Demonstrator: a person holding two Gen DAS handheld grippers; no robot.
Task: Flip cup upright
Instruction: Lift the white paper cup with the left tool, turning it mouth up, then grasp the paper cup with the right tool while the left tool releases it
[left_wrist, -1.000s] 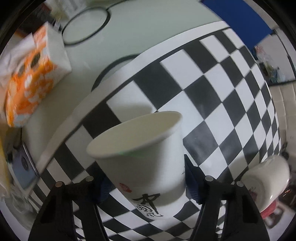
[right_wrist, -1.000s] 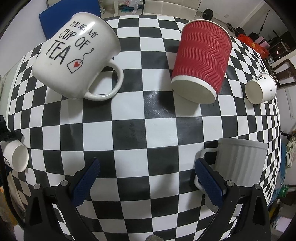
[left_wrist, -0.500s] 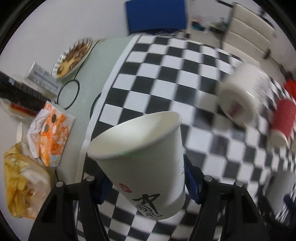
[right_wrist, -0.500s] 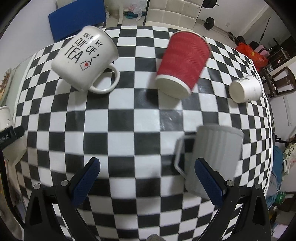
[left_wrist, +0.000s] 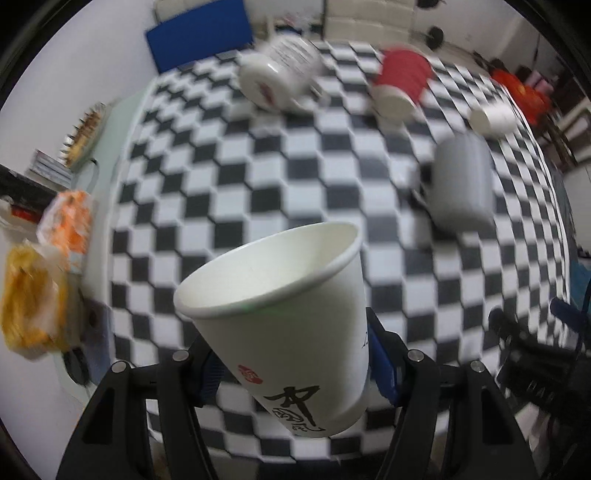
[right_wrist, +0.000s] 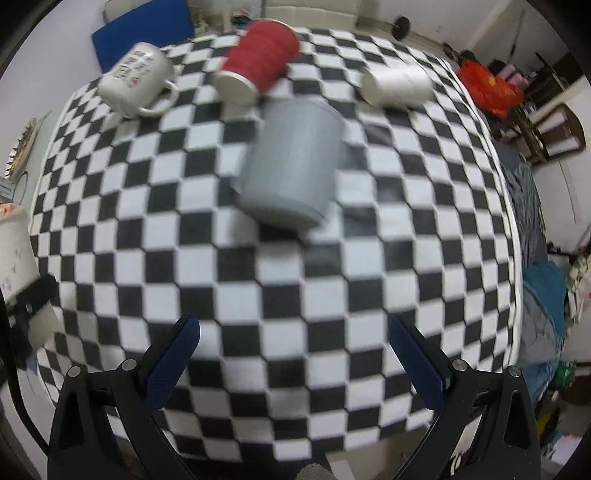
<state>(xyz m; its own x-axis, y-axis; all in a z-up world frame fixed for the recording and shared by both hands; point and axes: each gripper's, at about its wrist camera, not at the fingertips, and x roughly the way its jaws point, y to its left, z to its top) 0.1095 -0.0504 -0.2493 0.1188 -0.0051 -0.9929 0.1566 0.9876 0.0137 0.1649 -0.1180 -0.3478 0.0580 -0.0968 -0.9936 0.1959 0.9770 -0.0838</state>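
Observation:
My left gripper (left_wrist: 295, 365) is shut on a white paper cup (left_wrist: 284, 321) with black calligraphy. It holds the cup mouth-up, tilted, above the near left part of the checkered table (left_wrist: 258, 192). The same cup shows at the left edge of the right wrist view (right_wrist: 16, 266). My right gripper (right_wrist: 295, 365) is open and empty above the table's near edge. A grey ribbed mug (right_wrist: 291, 162) lies on its side ahead of it; it also shows in the left wrist view (left_wrist: 461, 184).
A white "cup of tea" mug (right_wrist: 136, 81), a red ribbed paper cup (right_wrist: 258, 62) and a small white paper cup (right_wrist: 395, 85) lie on their sides at the far end. Snack packets (left_wrist: 66, 218) and a plate (left_wrist: 85, 129) sit on the left.
The left gripper has lifted and swung the cup so the whole table shows. The right gripper has pulled back toward the near edge; the grey mug now lies farther ahead.

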